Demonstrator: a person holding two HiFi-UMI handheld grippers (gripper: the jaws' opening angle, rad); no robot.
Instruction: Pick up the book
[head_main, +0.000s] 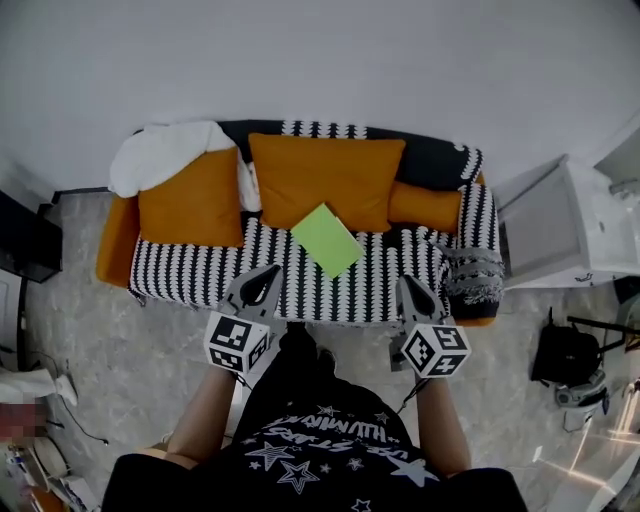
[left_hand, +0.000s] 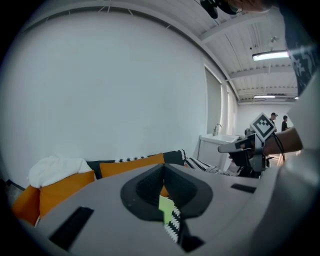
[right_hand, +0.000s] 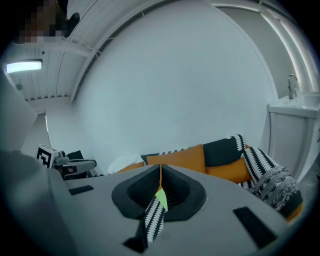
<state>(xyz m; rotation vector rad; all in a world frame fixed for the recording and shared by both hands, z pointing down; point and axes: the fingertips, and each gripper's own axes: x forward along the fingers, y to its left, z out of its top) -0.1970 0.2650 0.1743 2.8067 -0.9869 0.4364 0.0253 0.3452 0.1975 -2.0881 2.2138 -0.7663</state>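
Green and flat, the book (head_main: 327, 239) lies on the striped seat of the sofa (head_main: 190, 275), its far corner by the big orange cushion (head_main: 330, 170). Nothing is lifted yet. The left gripper (head_main: 266, 274) and right gripper (head_main: 411, 285) hang at the seat's near edge, either side of the book and apart from it. Both have jaws pressed together and empty. Reaching in, opening and gripping are all left to do.

We see a mock living room inside a larger hall: a sofa (head_main: 200, 272) with cushions (head_main: 325, 180) against a white wall (head_main: 300, 60), a sink unit (head_main: 560, 225), and ceiling strip lights (left_hand: 270, 55).
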